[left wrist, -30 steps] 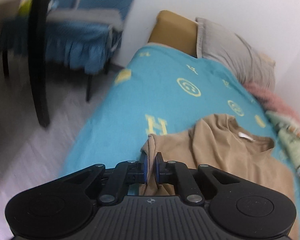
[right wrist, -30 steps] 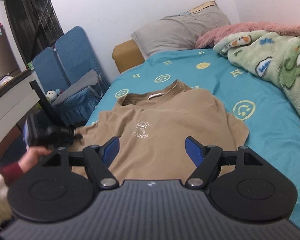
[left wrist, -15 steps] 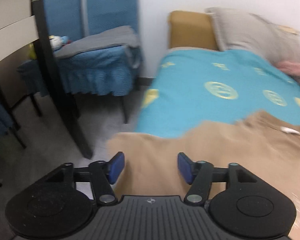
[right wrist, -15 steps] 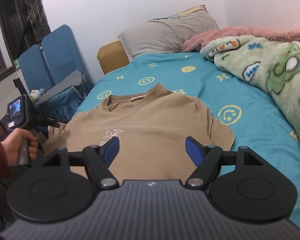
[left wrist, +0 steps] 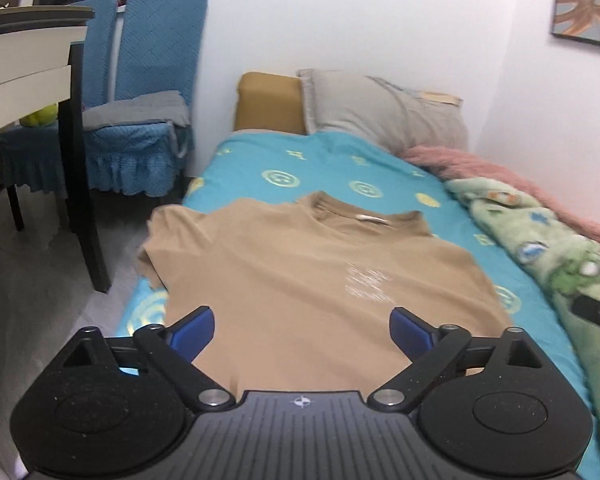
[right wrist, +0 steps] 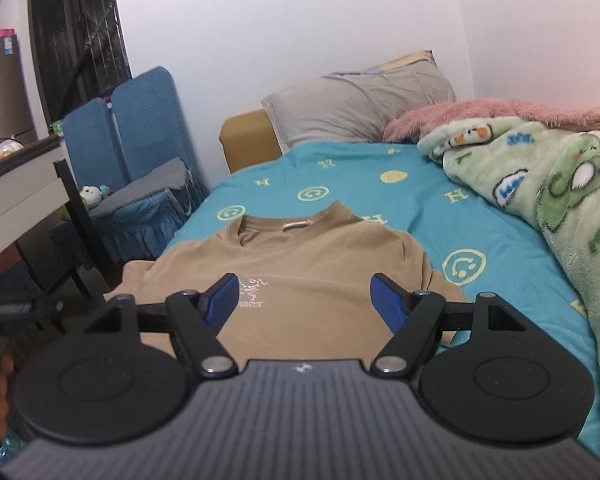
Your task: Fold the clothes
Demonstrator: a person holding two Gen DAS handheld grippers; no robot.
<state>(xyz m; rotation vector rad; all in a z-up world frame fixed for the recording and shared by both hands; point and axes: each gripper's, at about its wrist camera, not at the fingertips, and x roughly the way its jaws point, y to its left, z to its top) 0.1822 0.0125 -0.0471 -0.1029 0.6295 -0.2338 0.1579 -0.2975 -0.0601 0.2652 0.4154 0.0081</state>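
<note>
A tan T-shirt [left wrist: 300, 272] lies spread face up on the teal bed sheet [left wrist: 340, 168], collar toward the pillow, white print on its chest. It also shows in the right wrist view [right wrist: 308, 256]. Its left sleeve [left wrist: 160, 232] hangs past the bed's left edge. My left gripper [left wrist: 302, 332] is open and empty, held above the shirt's lower part. My right gripper [right wrist: 302, 300] is open and empty, above the shirt's chest print. The shirt's hem is hidden behind both grippers.
A grey pillow [left wrist: 384, 112] and a tan headboard cushion [left wrist: 268, 100] lie at the head of the bed. A green cartoon blanket [right wrist: 548, 200] and a pink fluffy blanket [right wrist: 500, 112] fill the right side. Blue chairs [left wrist: 140, 120] and a table [left wrist: 28, 64] stand left.
My left gripper let go of the shirt's left sleeve, opened wide and pulled back toward the foot of the bed. The shirt now lies spread flat. My right gripper stayed open.
</note>
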